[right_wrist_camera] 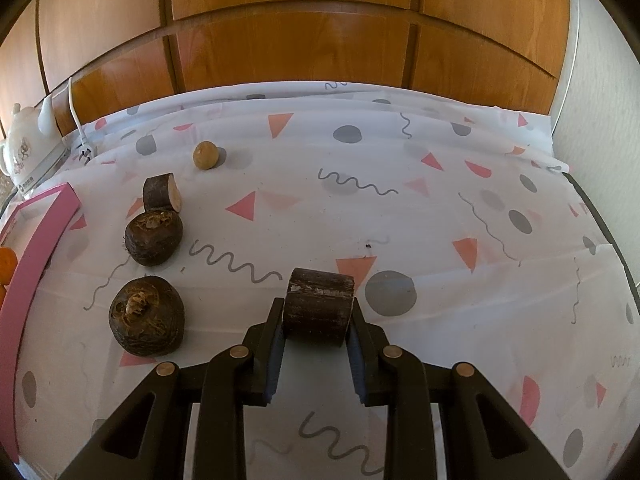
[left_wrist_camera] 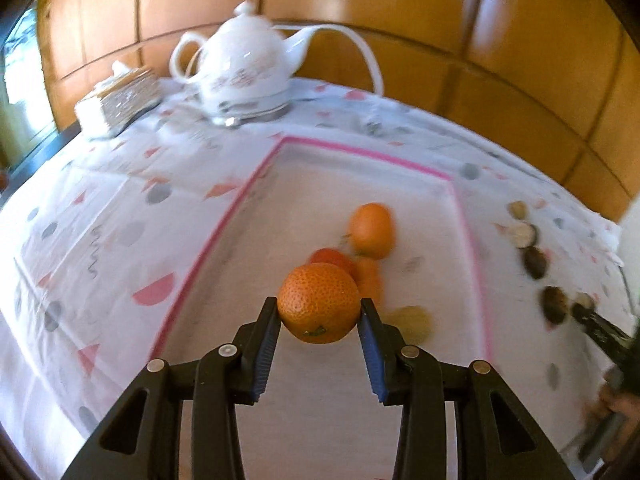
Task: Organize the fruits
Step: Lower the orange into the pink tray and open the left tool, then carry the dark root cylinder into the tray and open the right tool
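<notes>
- The left gripper (left_wrist_camera: 319,312) clamps a round, pitted orange mandarin (left_wrist_camera: 319,307) above a pink-rimmed white tray (left_wrist_camera: 224,220), where more blurred orange fruits (left_wrist_camera: 371,230) cluster just beyond it.
- The right gripper (right_wrist_camera: 318,312) pinches a dark brown cut cylinder chunk (right_wrist_camera: 319,306) over the patterned white tablecloth (right_wrist_camera: 440,208).
- Two dark round tubers (right_wrist_camera: 147,316), another cut piece (right_wrist_camera: 162,192) and a small tan ball (right_wrist_camera: 206,155) lie to its left.
- A white ceramic teapot (left_wrist_camera: 240,68) stands at the table's far edge.

Orange (left_wrist_camera: 319,303) held above pink-rimmed tray (left_wrist_camera: 224,216) — dark cut chunk (right_wrist_camera: 319,307) clamped, lifted.
</notes>
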The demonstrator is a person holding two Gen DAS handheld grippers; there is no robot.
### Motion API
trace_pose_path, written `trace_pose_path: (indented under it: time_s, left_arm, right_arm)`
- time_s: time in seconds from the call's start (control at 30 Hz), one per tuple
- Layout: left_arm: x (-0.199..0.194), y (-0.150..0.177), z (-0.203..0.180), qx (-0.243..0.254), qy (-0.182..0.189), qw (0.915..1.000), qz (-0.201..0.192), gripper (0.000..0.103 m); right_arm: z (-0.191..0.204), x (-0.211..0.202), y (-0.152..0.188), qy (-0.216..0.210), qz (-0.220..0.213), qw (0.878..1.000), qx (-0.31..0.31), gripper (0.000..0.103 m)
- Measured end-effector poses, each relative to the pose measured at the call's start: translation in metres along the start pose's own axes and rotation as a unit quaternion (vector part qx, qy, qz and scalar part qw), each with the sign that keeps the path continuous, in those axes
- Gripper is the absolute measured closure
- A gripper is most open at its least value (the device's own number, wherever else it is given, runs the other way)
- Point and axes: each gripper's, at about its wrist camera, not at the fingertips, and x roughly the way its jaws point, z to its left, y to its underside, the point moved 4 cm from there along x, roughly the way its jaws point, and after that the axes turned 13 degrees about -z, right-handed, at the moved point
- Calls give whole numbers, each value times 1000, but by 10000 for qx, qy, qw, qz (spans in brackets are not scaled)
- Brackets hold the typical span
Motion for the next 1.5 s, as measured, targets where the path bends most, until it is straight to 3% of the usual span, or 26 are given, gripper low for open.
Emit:
trace_pose_path:
  time_s: [0.1,0.23,0.67,0.97,1.23,1.5]
  left_arm:
    - [3,4,9,-112,-94,9999,51,62]
    - [-2,2,6,-114,-52,9999,-91,48]
    - [-30,-13,-17,55,315,9986,-429,49]
    - [-35,-13,-19,57,372,9983,-454,49]
    - [-37,-14,-15,-40,340,9982,-483,48]
    - [-37,-16,5,-259,194,9981,-533,49]
  right_arm:
    - [0,0,0,7,1,10000,-14,75]
    - [0,0,0,12,3,10000,-23,75]
    - [1,-2,-1,40,20,10000,-54,75]
    - [12,-23,-5,-226,-72,9997,-65,75]
    - [64,-54,-17,-1172,-161,9925,-308,75]
    - [162,-91,-15,-2472,-140,9634,-1024,75]
